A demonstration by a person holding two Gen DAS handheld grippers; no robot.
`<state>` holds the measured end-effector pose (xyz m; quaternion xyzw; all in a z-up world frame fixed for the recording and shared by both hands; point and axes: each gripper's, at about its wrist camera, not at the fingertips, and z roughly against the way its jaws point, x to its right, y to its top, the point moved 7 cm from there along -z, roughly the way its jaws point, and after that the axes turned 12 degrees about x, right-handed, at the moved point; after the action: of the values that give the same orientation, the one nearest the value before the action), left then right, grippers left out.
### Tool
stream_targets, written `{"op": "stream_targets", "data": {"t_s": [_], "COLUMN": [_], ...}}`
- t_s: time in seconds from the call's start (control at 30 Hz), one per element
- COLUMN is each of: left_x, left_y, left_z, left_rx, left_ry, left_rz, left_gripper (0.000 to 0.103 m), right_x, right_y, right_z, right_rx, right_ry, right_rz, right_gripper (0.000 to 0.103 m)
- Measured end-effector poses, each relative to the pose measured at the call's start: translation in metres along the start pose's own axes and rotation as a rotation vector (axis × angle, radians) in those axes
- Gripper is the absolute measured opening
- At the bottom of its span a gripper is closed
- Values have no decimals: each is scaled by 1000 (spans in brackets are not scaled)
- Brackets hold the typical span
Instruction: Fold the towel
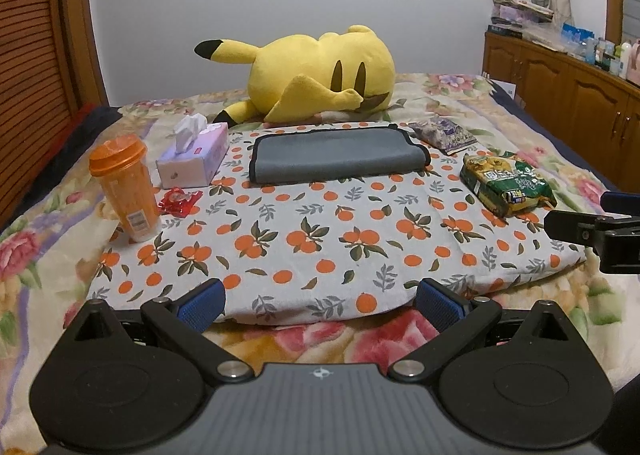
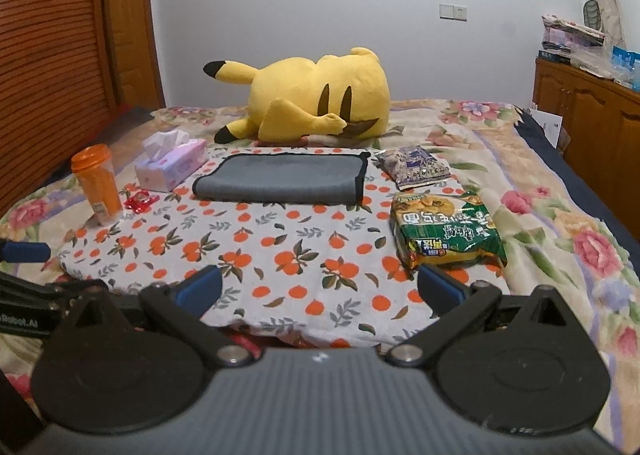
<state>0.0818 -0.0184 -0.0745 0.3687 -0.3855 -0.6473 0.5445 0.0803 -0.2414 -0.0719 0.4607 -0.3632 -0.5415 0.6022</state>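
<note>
A grey towel with a black edge (image 1: 336, 153) lies folded in a long flat band at the far side of the orange-print cloth (image 1: 304, 239); it also shows in the right wrist view (image 2: 280, 177). My left gripper (image 1: 320, 305) is open and empty, low over the cloth's near edge, well short of the towel. My right gripper (image 2: 320, 291) is open and empty too, at the near edge of the orange-print cloth (image 2: 280, 267). The right gripper's body shows at the right edge of the left wrist view (image 1: 600, 231).
An orange bottle (image 1: 126, 187), a tissue box (image 1: 194, 155) and a red wrapper (image 1: 178, 201) stand left of the towel. A green snack bag (image 2: 446, 233) and a purple packet (image 2: 414, 167) lie right. A yellow plush (image 1: 316, 73) lies behind. Wooden cabinets (image 1: 568, 95) line the right.
</note>
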Motion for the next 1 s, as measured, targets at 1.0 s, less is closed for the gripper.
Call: {"op": "stream_targets", "data": {"t_s": [1.0], "left_x": [-6], "left_y": [10], "left_z": [19], "left_rx": [120], "left_ry": [33], "left_rz": [16], "left_gripper": [103], "right_x": [5], "right_y": [-3], "right_z": [5], "right_rx": [40], "right_ry": [-28], "right_rz": [4], "right_gripper": [103]}}
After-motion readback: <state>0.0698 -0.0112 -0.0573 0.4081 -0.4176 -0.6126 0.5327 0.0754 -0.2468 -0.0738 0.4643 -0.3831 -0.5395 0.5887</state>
